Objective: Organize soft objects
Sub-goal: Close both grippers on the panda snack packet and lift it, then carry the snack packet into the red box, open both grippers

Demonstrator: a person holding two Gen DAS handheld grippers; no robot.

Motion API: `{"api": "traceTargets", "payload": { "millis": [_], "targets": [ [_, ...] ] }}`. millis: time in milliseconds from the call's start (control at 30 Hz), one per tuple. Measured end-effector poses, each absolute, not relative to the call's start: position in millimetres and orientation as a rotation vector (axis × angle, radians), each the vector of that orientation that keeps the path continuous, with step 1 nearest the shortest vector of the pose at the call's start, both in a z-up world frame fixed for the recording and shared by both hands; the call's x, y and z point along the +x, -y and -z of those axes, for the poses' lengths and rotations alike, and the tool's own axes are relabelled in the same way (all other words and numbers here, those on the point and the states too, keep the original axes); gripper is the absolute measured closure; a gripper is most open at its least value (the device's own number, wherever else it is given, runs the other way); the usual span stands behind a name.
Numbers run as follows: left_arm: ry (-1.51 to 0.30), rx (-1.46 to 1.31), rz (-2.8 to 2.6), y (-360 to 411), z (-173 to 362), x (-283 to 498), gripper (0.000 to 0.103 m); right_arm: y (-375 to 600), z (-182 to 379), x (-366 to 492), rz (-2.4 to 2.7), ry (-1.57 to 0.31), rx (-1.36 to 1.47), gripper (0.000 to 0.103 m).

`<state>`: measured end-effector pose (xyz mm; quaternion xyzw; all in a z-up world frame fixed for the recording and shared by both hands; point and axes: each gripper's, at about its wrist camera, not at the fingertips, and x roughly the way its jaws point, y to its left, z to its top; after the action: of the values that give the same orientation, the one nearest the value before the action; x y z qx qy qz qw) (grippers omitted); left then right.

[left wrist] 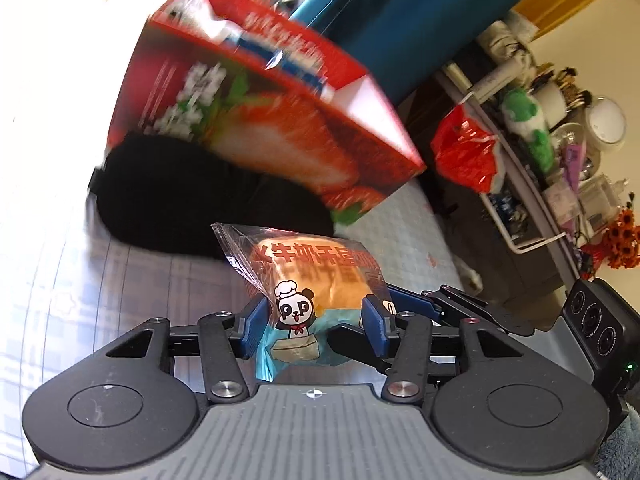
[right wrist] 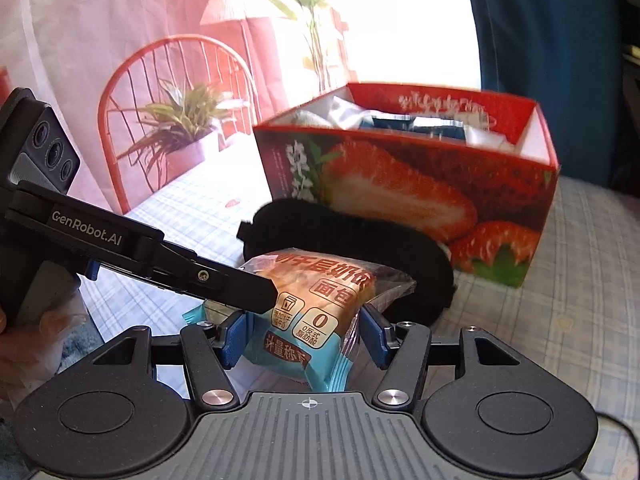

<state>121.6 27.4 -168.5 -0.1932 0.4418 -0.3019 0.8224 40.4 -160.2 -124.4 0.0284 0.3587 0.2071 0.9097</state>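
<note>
**Q:** Why are you holding one packet with both tools?

**A:** You are gripping the bread packet (left wrist: 316,300) from two sides. The left gripper (left wrist: 316,322) is standing about half open, blue pads pressing the wrapper. The right gripper (right wrist: 302,338) is doing the same from the other side. A soft loaf is sagging under a single grip, so the paired hold is keeping it level.

**Q:** Where is the packet sitting?

**A:** You are holding it above the checked bedcover (right wrist: 580,280), in front of the black cloth (right wrist: 360,236). The strawberry box (right wrist: 420,196) is standing just behind, open-topped and already holding other packets, likely the destination.
</note>
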Motion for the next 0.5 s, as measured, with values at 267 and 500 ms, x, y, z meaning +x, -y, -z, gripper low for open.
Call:
{"api": "traceTargets", "payload": {
  "millis": [267,500],
  "targets": [
    [-0.850,-0.352,0.675,-22,130,133,0.050,160,86,50,-0.433,-0.626,-0.055,0.049],
    [-0.777,-0.278,0.720,-4,84,175,0.050,182,52,88,-0.413,-0.546,-0.077,0.049]
  ]
}}
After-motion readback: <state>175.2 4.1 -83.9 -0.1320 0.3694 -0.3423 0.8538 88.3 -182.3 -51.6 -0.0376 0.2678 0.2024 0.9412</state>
